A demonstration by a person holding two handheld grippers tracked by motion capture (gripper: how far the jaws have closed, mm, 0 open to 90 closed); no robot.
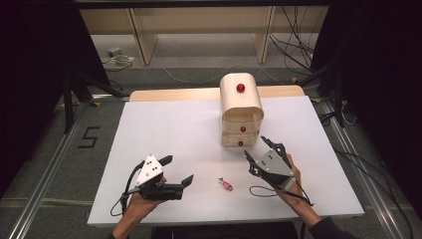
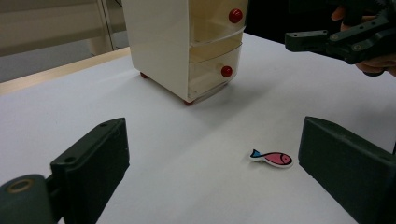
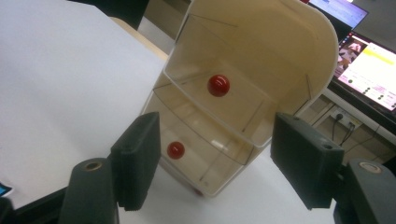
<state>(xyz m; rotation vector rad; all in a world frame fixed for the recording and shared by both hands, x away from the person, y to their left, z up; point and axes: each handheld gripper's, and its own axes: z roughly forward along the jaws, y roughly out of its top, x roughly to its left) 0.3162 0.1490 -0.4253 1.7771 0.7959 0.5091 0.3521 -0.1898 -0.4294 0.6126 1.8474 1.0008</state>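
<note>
Cream plastic, the little drawer cabinet [image 1: 241, 110] stands upright at the far middle of the white table [image 1: 164, 129], red knobs facing the person, while the right gripper [image 1: 262, 148] sits just before its lower drawers with fingers spread and pinching nothing, likely lining up on a knob. In the left gripper view, the left gripper's fingers [image 2: 93, 163] stand wide apart and empty, framing the pink fish [image 2: 273, 158] lying flat on the table nearby, as if waiting for a drawer to open. The right gripper view puts the lower red knob [image 3: 176, 150] close beside one finger, the cabinet near and tilted in frame because the hand is angled.
</note>
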